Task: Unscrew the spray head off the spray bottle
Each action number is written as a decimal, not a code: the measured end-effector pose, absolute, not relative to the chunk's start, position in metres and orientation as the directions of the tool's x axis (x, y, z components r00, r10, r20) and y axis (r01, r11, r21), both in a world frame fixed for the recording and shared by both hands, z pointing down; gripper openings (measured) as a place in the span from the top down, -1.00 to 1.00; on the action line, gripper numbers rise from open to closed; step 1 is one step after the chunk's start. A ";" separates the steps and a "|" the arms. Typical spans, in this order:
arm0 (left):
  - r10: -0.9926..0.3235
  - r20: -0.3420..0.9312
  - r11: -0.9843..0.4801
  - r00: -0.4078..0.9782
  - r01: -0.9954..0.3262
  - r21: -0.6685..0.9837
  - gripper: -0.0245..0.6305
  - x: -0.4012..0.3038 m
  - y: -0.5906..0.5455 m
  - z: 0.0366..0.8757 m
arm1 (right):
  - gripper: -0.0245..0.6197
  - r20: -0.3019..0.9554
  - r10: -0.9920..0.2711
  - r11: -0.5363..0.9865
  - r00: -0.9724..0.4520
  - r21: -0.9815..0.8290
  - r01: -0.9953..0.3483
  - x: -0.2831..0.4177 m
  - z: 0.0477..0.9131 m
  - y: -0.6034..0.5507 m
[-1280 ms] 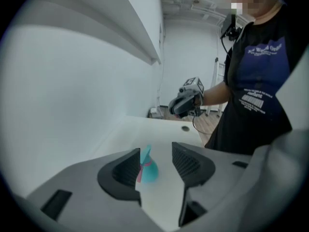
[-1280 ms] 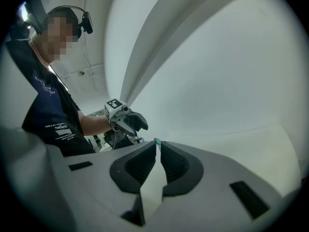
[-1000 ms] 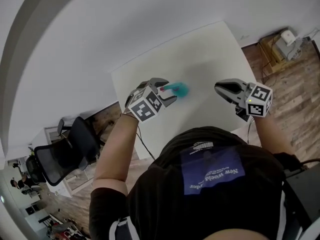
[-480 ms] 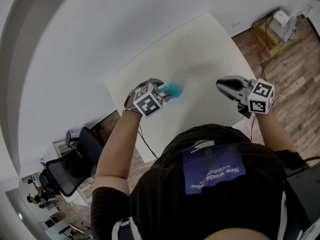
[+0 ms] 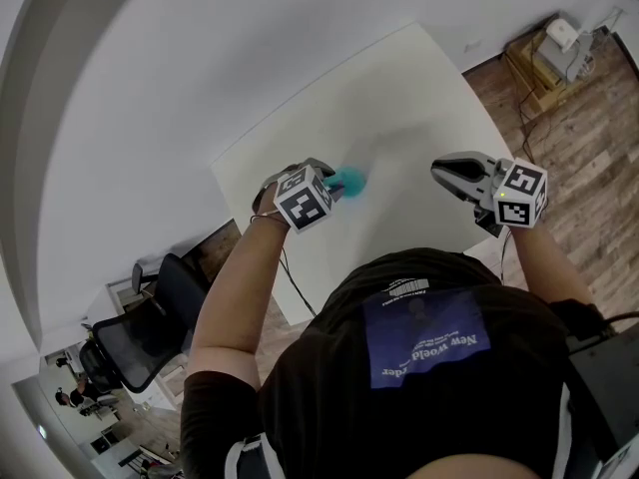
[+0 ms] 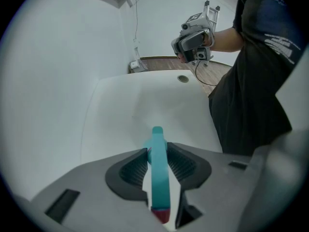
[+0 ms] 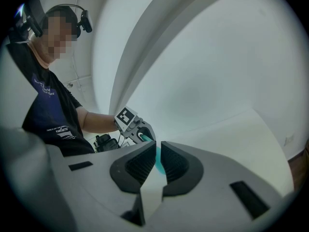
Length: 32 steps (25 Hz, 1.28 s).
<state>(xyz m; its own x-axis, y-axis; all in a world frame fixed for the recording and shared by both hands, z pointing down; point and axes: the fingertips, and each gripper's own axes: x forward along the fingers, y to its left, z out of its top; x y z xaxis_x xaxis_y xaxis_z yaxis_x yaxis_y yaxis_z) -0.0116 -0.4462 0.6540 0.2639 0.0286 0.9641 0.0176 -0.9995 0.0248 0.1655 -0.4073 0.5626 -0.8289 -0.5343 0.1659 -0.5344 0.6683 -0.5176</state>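
A teal spray bottle (image 5: 348, 179) lies on the white table (image 5: 399, 88), its head toward my left gripper (image 5: 324, 183). In the left gripper view the teal spray head (image 6: 158, 178) with its red tip (image 6: 161, 215) runs lengthwise between the jaws. My left gripper (image 6: 157, 151) is closing, and both ribbed pads touch the sides of the head. My right gripper (image 5: 439, 171) hovers over the table's right part, apart from the bottle. In the right gripper view my right gripper (image 7: 158, 153) is shut with nothing in it, and the left gripper (image 7: 137, 129) shows beyond.
The table has a round cable hole (image 6: 183, 79) near its far edge. A black office chair (image 5: 130, 337) stands on the left beyond the table. A wooden floor with a box and cables (image 5: 554, 53) lies at the right. A white wall runs behind the table.
The left gripper has moved forward over the bottle's head end, and its jaws have narrowed around it. The right gripper has hardly moved.
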 end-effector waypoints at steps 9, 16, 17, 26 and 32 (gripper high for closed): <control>0.039 0.970 -0.999 0.239 0.007 0.038 0.51 -0.012 -0.444 0.658 | 0.92 0.163 -0.522 0.680 -0.837 -0.513 -0.524 0.160 0.559 -0.407; 0.066 0.978 -0.998 0.200 0.033 0.060 0.50 -0.014 -0.442 0.663 | 0.92 0.170 -0.524 0.677 -0.835 -0.513 -0.529 0.160 0.559 -0.407; 0.066 0.978 -0.998 0.196 0.035 0.061 0.49 -0.014 -0.442 0.664 | 0.92 0.170 -0.525 0.676 -0.834 -0.513 -0.529 0.160 0.559 -0.407; 0.067 0.967 -0.998 0.245 0.007 0.067 0.48 -0.015 -0.445 0.663 | 0.92 0.160 -0.524 0.685 -0.836 -0.504 -0.526 0.160 0.555 -0.409; 0.039 0.915 -0.992 0.402 -0.096 0.084 0.48 -0.021 -0.438 0.633 | 0.92 0.160 -0.513 0.701 -0.843 -0.489 -0.519 0.155 0.549 -0.407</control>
